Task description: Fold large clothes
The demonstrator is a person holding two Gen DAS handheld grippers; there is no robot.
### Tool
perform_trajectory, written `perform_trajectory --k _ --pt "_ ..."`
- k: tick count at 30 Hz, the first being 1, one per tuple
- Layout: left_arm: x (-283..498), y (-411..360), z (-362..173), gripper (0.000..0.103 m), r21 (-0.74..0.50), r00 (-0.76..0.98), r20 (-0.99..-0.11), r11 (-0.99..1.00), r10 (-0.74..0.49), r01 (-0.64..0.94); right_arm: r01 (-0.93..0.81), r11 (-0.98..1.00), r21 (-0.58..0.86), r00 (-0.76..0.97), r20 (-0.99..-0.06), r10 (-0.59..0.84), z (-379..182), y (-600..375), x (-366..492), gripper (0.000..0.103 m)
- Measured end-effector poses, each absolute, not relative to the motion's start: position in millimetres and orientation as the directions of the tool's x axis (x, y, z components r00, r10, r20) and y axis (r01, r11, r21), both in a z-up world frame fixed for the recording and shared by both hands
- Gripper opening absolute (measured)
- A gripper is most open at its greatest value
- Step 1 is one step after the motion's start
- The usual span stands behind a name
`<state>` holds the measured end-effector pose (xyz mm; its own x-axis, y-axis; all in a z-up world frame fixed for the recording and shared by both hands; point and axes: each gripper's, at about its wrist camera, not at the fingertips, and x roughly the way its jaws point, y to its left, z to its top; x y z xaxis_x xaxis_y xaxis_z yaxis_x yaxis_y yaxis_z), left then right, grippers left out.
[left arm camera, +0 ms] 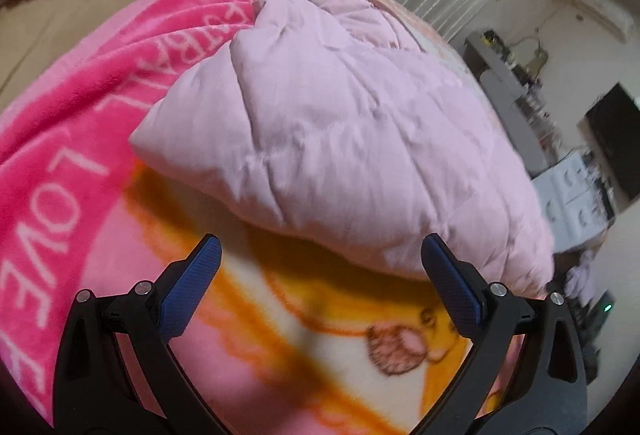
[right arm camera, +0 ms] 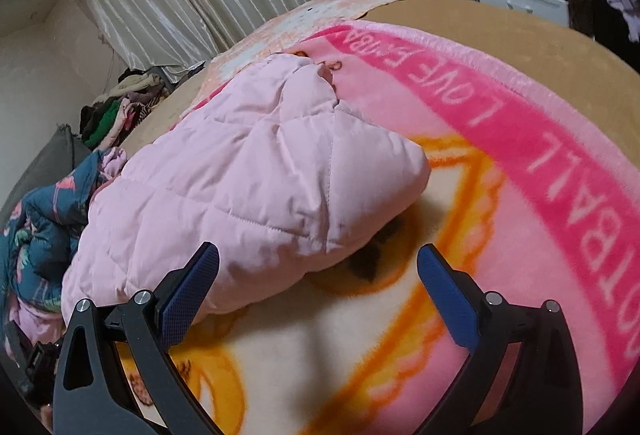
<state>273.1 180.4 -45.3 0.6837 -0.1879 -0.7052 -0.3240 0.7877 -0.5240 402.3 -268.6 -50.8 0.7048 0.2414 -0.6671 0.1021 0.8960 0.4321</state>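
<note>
On the bed, spread with a fleecy pink blanket (left arm camera: 80, 83) bearing white lettering and an orange cartoon print, we find our pale pink quilted padded garment (left arm camera: 340, 139) already gathered into a thick, puffy bundle. In the right wrist view that same bundle (right arm camera: 240, 187) sits just ahead and to the left, one rounded corner jutting toward the middle of the blanket (right arm camera: 540, 163).

Both tongs are empty, folks. The left tongs (left arm camera: 324, 267) stand spread wide, blue pads apart, hovering just short of the bundle's near edge; the right-hand pad looks very close to the fabric, though we cannot tell if it touches. The right tongs (right arm camera: 320, 271) are parted wide too, with the left-hand pad overlapping the garment's lower edge in the picture and nothing pinched between them.

So where are we? We judge the fold well along: the garment reads as doubled over several times, lumpy but compact. What remains seems to be a last tidy or 1 more fold. For that we would want each tongs to close on a near edge or corner, low enough to catch all the layers, then lift together, because this padding is springy and likely to puff open.

A heap of dark floral fabric (right arm camera: 44, 235) lies beyond the bundle, well clear.
</note>
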Motion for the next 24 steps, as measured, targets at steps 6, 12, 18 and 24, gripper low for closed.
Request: perform_trajectory --k 6,12,18,24 --pt "293 197 -60 0.093 -0.644 0.706 -0.659 0.679 -0.259 -0.352 0.124 0.834 0.538 0.689 -0.652 0.317 -62 -275 427 0.099" --pt "308 199 -70 0.095 -0.684 0.716 -0.637 0.639 -0.285 -0.354 0.108 0.820 0.561 0.673 -0.649 0.355 -70 -270 450 0.099" --pt "322 197 -77 0.095 -0.692 0.720 -0.630 0.632 -0.292 -0.349 0.106 0.797 0.594 0.663 -0.639 0.388 -81 -268 463 0.099" --pt "332 201 -84 0.095 -0.722 0.728 -0.604 0.608 -0.324 -0.329 0.084 0.793 0.603 0.660 -0.630 0.410 -84 -267 471 0.099"
